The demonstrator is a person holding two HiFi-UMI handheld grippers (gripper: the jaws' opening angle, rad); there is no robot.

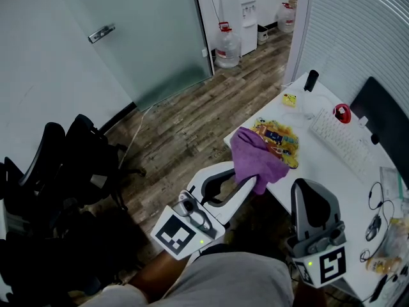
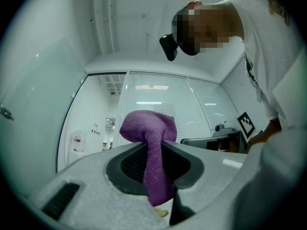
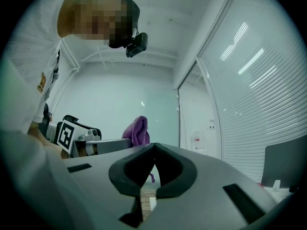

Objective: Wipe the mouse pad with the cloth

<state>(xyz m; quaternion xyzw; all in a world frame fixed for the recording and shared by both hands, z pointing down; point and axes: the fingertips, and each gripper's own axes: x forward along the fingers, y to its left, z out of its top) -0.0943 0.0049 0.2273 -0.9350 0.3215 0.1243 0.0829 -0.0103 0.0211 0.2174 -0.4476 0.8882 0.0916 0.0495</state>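
Right grey-white gripper [image 3: 154, 150] closed empty, left gripper [image 1: 253, 184] pinching purple terry cloth [image 1: 255, 158] by colourful printed mouse pad [image 1: 284, 142]; wiping seemingly unstarted.

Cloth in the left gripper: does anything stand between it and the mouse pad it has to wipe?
Nothing visible does. The left gripper holds the purple cloth at the near edge of the colourful mouse pad; the pad's visible part is bare, and the keyboard lies off to its side.
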